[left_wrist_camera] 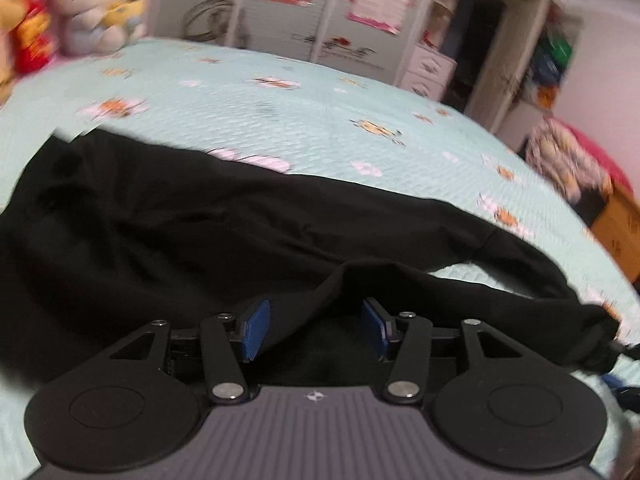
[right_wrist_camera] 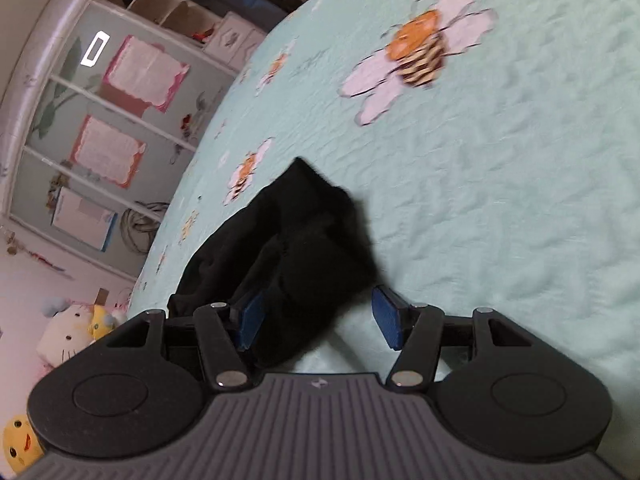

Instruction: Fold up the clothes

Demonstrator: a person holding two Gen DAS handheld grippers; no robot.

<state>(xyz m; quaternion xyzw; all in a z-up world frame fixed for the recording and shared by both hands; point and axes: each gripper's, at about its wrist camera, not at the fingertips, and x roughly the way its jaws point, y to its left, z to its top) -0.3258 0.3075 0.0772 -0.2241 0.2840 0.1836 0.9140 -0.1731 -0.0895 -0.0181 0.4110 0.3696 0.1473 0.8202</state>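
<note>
- Left wrist view: mint-green quilted bedspread (left_wrist_camera: 320,92) with bee-and-flower print fills the background; motion blur softens all detail.
- Black garment (left_wrist_camera: 180,224) lies spread across the bedspread, reaching from the left edge to a narrow end at lower right; its folds are hard to read against the dark cloth.
- Left gripper (left_wrist_camera: 316,330) has its jaws wide apart; a raised fold of the garment sits between the blue pads (left_wrist_camera: 256,330), apparently unclamped.
- Plush toys (left_wrist_camera: 92,8) sit at the far left; a wardrobe (left_wrist_camera: 300,4) with papers stands behind the bed.
- Right wrist view: the frame is tilted; the bedspread covers the right side.
- Right gripper (right_wrist_camera: 316,320) is open wide; a bunched garment end lies against the left pad, hiding part of it, while the right pad is clear.
</note>
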